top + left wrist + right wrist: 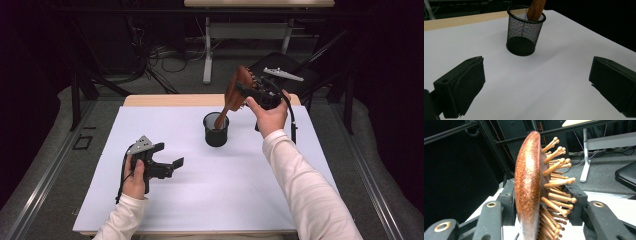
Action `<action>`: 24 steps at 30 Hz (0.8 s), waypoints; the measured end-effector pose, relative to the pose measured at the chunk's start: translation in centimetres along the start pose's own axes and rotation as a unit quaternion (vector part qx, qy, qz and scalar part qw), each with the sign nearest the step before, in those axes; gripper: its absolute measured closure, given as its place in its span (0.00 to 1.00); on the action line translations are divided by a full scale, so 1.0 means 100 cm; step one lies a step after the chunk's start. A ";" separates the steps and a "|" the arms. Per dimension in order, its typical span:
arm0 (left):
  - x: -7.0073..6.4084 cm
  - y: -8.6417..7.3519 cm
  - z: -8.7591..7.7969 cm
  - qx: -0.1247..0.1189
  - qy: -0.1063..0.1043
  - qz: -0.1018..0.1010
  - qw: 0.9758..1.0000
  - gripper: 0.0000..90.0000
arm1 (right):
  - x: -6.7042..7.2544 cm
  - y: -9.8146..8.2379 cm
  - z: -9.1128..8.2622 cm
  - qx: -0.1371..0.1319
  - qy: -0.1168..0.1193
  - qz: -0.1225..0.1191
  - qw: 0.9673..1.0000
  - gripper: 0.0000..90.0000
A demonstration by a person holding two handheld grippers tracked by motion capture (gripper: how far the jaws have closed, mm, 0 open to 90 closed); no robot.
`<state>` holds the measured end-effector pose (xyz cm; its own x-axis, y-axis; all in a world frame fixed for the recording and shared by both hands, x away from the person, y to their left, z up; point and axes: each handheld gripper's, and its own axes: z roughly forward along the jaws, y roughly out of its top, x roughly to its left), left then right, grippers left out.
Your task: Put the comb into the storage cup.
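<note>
cup (pixel 216 131) mid-table (pixel 150 120) | brush (pixel 231 95) handle in cup (tilted) | left tongs (pixel 169 155) before cup

The hairbrush (pixel 527 185) is showing a glossy, speckled reddish-brown wooden back, and its smooth wooden pins with rounded tips are catching the light. Its handle is sitting in the cup (pixel 525 31), which is looking like fine black metal mesh with a solid matt base. Under the cup, the table (pixel 240 190) is wearing a smooth matt white sheet; beyond the cup, a pale wood edge is showing.
</note>
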<state>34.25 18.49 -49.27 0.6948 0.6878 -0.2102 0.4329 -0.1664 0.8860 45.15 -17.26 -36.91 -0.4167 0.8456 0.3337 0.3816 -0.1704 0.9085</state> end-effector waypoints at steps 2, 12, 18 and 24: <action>0.000 0.000 0.000 -0.001 0.001 -0.002 1.000 0.00 | 0.000 -0.002 0.003 0.001 -0.001 -0.001 1.000 0.57; 0.002 -0.001 0.000 0.000 0.002 -0.005 1.000 0.00 | -0.002 -0.012 0.014 0.003 -0.013 -0.019 1.000 0.57; 0.003 -0.002 0.001 0.002 0.001 -0.007 1.000 0.00 | 0.002 -0.018 0.019 0.005 -0.012 -0.062 0.998 0.57; 0.003 -0.002 0.001 0.002 0.000 -0.007 1.000 0.00 | 0.009 -0.025 0.024 0.008 -0.011 -0.093 0.996 0.57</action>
<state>34.41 18.63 -49.54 0.6880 0.6908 -0.2226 0.4455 -0.1599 0.8809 45.83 -14.88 -39.49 -0.4638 0.8723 0.1550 0.3135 -0.0021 0.9496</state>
